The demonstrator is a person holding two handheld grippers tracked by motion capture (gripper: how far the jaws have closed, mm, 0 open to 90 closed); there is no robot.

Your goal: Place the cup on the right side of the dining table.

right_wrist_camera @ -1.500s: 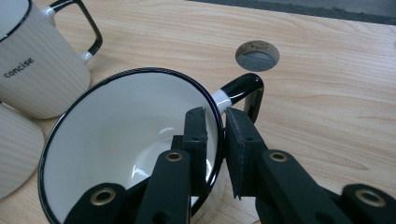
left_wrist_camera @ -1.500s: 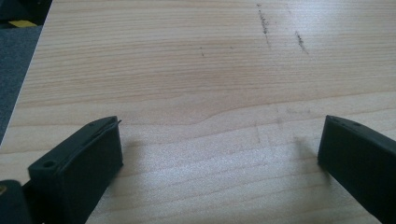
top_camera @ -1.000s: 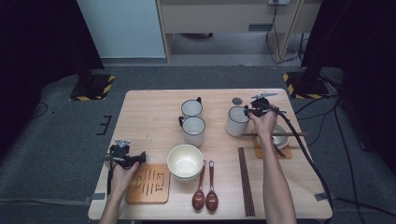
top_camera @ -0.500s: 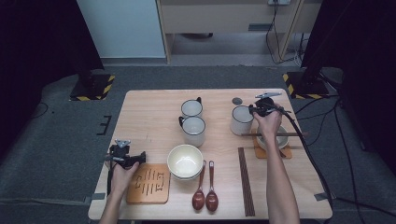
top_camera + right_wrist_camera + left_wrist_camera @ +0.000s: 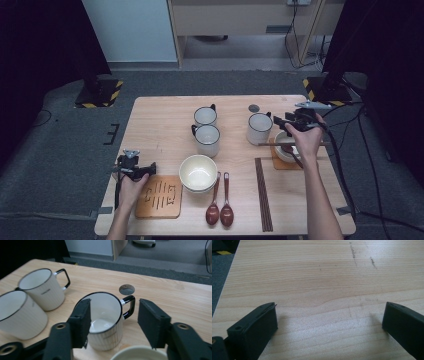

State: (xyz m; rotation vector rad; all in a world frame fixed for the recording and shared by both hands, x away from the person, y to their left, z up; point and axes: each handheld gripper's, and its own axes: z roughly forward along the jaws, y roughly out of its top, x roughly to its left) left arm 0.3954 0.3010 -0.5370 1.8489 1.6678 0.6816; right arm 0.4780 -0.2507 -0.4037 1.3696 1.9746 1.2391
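Now, change: I had my right gripper point(image 5: 113, 322) let go of the mug point(image 5: 259, 128); its fingers point(image 5: 81, 322) had just been opening, and they stood spread, one in front of the mug's near rim and the other off past the handle, pressing on nothing.
Mug's place: it stood upright on the desk point(image 5: 160, 125), on the right half, with its black handle point(image 5: 128, 306) turned toward the far right, near the small round hole point(image 5: 126, 289) in the desk top.
Shift since a second ago: then my right fingers were pinched at the mug, which sat a little further left; by this moment it had come right, just beside the coaster point(image 5: 284, 161) with the small bowl point(image 5: 286, 150), and my hand had pulled back from it.
Neighbours: the two other mugs point(image 5: 206, 116) stood together toward the middle, well apart from the moved one.
Left gripper point(image 5: 329, 322): it hung low over bare desk at the near left edge, fingers point(image 5: 253, 327) spread wide, nothing between them; no change there.
Untouched: the large bowl point(image 5: 198, 172), two spoons point(image 5: 220, 200), chopsticks point(image 5: 263, 195) and wooden trivet point(image 5: 159, 196) lay as before.
Meaning: I judged the placing of this mug finished and my right hand free for the next piece.
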